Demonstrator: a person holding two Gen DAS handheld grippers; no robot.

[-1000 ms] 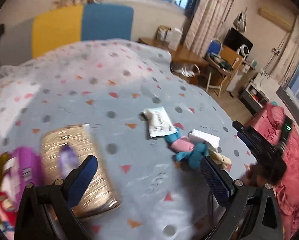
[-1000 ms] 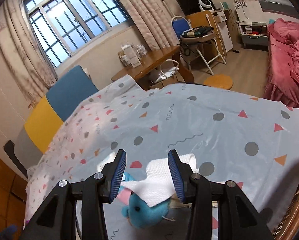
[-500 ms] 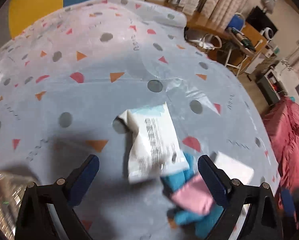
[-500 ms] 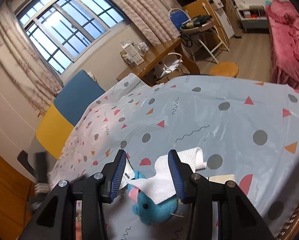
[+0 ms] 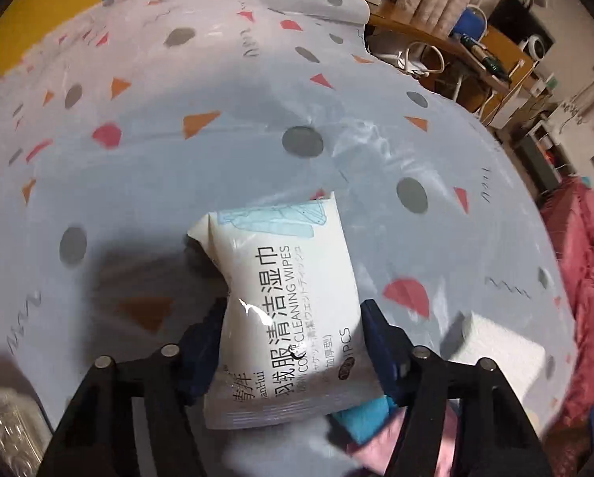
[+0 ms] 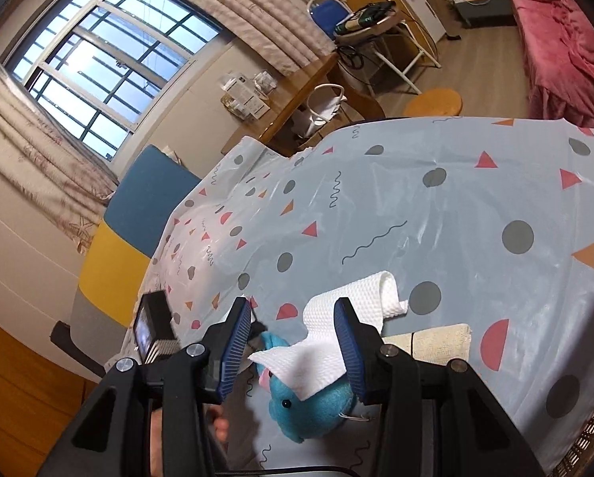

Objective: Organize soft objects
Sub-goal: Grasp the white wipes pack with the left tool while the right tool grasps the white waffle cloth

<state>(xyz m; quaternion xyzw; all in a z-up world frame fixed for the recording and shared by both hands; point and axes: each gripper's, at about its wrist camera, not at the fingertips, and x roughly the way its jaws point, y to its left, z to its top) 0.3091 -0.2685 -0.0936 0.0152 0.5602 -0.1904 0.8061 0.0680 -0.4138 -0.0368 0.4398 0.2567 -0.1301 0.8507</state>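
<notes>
Left wrist view: the left hand-held gripper (image 5: 293,338) points steeply down at a white, soft plastic pack of cleaning wipes (image 5: 285,310) lying on the counter, which is covered by a pale blue plastic cloth printed with grey dots and coloured triangles (image 5: 217,183). Its jaws are closing with the pack between them; the blue pads flank the pack's two long sides, and whether they already press it cannot be told. Just beside the pack lie a folded white towel (image 5: 499,353) and, partly under its near corner, a blue plush toy (image 5: 366,417) with a pink part.

Right wrist view: the right hand-held gripper (image 6: 293,348) hangs over the blue plush toy (image 6: 313,401), jaws partly apart, with a white waffle-textured paper towel (image 6: 336,326) lying in the gap; contact with the pads cannot be judged. A beige folded cloth (image 6: 440,342) lies just beside.

Risks, as judgements: the pack's film looks slick and its contents yielding, so a grip near one end may let it sag, twist or slide out on lifting. The right pad stands close to the plush toy, which could be pinched or dragged along. The loose plastic cloth may wrinkle and shift neighbouring items.
</notes>
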